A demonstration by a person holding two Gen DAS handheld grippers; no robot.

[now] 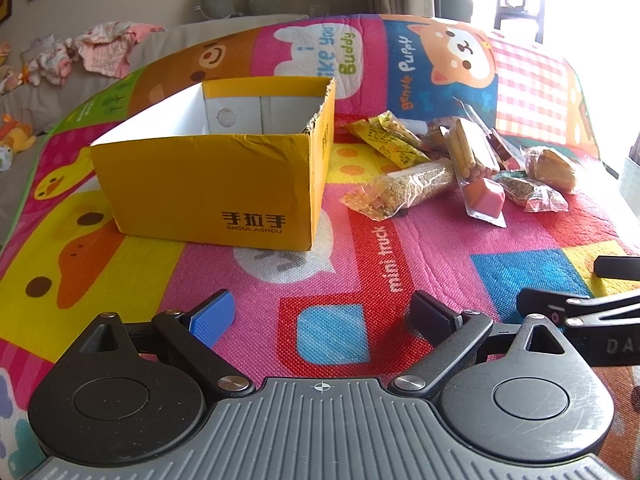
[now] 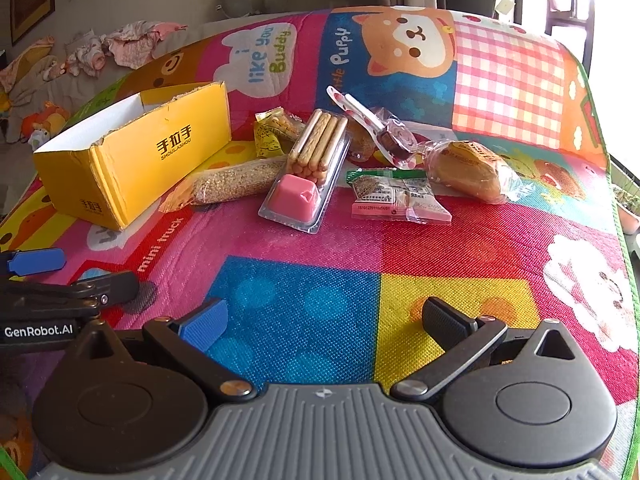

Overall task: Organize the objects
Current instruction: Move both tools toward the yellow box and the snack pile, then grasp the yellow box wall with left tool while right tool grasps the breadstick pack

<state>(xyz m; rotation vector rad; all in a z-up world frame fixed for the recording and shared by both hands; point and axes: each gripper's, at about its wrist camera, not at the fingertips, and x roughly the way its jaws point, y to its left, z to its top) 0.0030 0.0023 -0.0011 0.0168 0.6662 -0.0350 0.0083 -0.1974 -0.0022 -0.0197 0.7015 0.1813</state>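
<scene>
An open yellow cardboard box (image 1: 208, 184) stands on the colourful play mat, left of a heap of wrapped snacks; it also shows in the right wrist view (image 2: 136, 160). The heap holds a biscuit-stick pack with pink dip (image 2: 308, 176), a sesame bar (image 2: 236, 184), a yellow packet (image 2: 268, 136), a wrapped bun (image 2: 468, 168), a flat pink-labelled packet (image 2: 396, 200) and a spoon-shaped chocolate packet (image 2: 380, 128). The box looks empty inside. My left gripper (image 1: 326, 314) is open and empty, low over the mat in front of the box. My right gripper (image 2: 326, 322) is open and empty, in front of the heap.
The play mat (image 2: 320, 260) covers the whole surface, with its edge at the right (image 2: 624, 240). A sofa with crumpled clothes (image 1: 80, 52) and soft toys lies beyond the far left. Each gripper shows at the edge of the other's view.
</scene>
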